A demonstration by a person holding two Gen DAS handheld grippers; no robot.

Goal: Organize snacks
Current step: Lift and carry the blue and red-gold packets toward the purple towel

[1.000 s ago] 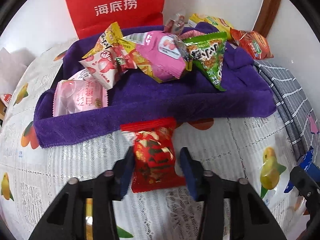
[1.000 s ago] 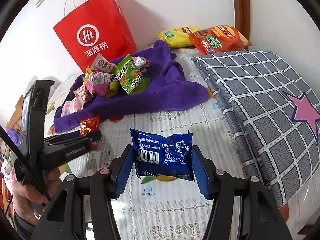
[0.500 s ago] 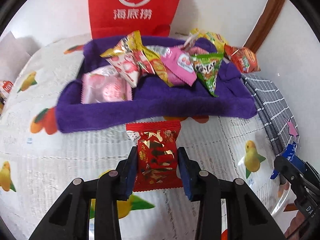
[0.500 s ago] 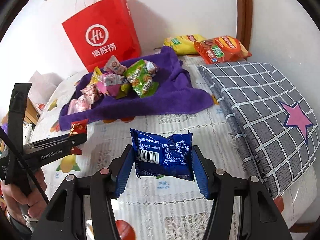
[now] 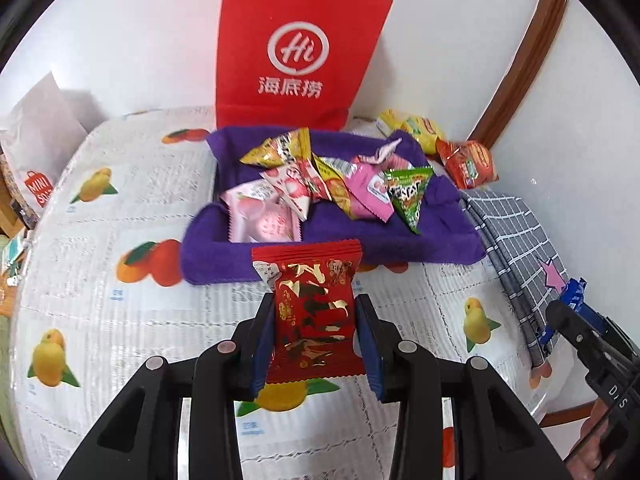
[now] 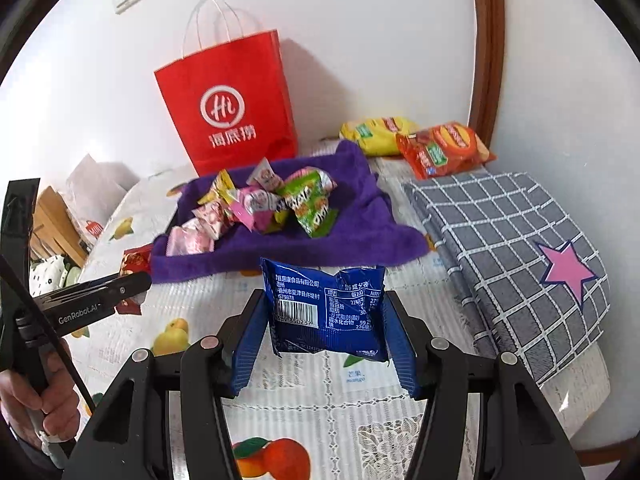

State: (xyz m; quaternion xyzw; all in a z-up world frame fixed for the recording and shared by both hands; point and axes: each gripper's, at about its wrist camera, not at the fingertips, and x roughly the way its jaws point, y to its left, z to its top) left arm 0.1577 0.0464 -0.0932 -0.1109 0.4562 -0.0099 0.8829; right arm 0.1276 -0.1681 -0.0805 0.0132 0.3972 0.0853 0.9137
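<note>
My left gripper [image 5: 316, 344] is shut on a red snack packet [image 5: 314, 312] with gold print, held above the tablecloth in front of the purple towel [image 5: 332, 246]. On that towel lies a heap of small snacks [image 5: 320, 184], pink, yellow and green. My right gripper [image 6: 326, 340] is shut on a blue snack packet [image 6: 326, 308], printed side up, also lifted off the table before the purple towel [image 6: 360, 232]. From the right wrist view the left gripper [image 6: 136, 280] shows at the left with the red packet [image 6: 134, 260] at its tip.
A red paper bag [image 6: 232, 116] stands against the wall behind the towel. Yellow and orange chip bags [image 6: 424, 144] lie at the back right. A grey checked cloth [image 6: 508, 248] with a pink star covers the table's right side. A white bag [image 5: 36, 148] sits far left.
Both grippers rose and drew back from the towel with their packets. The left jaws closed in on the red packet, which came up off the tablecloth.
</note>
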